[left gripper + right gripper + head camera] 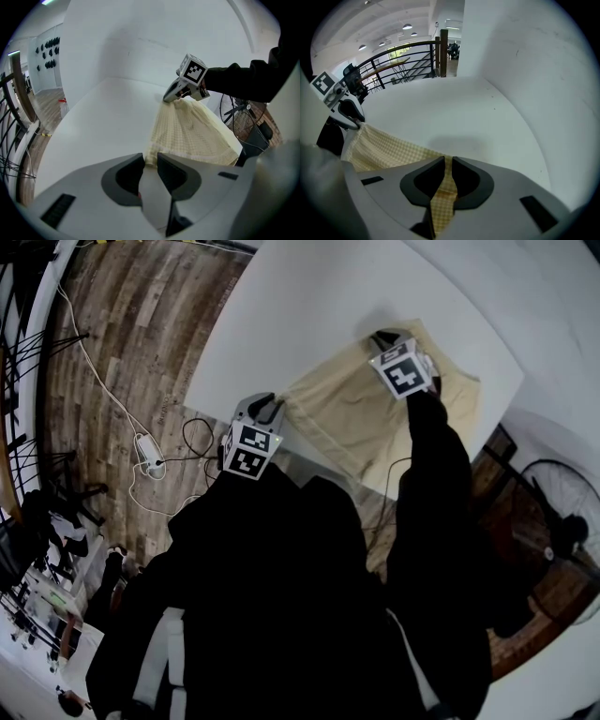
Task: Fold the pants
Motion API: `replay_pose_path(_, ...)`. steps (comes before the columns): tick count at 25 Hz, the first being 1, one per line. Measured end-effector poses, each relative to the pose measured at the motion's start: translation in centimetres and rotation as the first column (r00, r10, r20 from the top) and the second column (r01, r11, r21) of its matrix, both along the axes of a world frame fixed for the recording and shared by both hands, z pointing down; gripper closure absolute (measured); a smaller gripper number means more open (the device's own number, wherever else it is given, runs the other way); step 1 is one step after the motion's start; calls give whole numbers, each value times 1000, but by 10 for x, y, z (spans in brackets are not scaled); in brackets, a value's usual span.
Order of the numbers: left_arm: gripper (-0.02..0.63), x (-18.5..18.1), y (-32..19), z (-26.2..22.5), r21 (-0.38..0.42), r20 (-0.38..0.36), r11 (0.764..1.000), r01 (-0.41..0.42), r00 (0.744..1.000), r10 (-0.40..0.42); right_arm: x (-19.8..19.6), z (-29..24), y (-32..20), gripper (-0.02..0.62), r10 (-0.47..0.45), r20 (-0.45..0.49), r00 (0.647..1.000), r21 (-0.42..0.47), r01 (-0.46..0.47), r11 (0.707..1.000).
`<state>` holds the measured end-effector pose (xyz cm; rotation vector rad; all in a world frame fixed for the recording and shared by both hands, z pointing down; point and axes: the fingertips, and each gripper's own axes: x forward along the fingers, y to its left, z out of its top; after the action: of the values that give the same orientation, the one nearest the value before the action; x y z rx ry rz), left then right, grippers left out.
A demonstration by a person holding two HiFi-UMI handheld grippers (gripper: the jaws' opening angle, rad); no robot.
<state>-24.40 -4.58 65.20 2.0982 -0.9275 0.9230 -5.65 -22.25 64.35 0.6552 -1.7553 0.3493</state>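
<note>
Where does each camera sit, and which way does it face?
Head view: on the person's head, looking steeply down at table and pants; sleeves and both grippers show.
Left gripper view: on the left gripper, facing across the pants toward the right gripper; own jaws show.
Right gripper view: on the right gripper, facing the left one; jaws pinch the pants.
All three share the pants.

Soft woven checked cloth pants (347,413), smooth matt white table top (309,306), grainy wooden plank floor (141,324)

Pale yellow pants (356,418) flat on white table (309,306), left gripper (267,411) at near corner, right gripper (386,337) at far edge, wood floor (159,324), white cable (92,365)
</note>
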Motion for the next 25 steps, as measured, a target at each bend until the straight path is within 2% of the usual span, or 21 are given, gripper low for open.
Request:
replay_pose_path(5, 528, 1, -1, 0, 2, 1, 1000, 0, 1000, 0, 0, -3, 0, 561, 66, 48, 997, -73, -62, 995)
replay_pose_path(8, 528, -1, -2, 1, 1, 8, 1000, 5, 1000, -5, -9, -6, -1, 561, 75, 86, 993, -84, -68, 994)
replay_pose_path(23, 530, -1, -3, 0, 10, 41, 1000, 9, 999, -9, -8, -5, 0, 586, 100, 68, 993, -90, -93, 992)
replay_pose_path(25, 545, 1, -2, 1, 6, 47, 1000, 4, 999, -4, -6, -4, 0, 586, 104, 60, 993, -83, -99, 992)
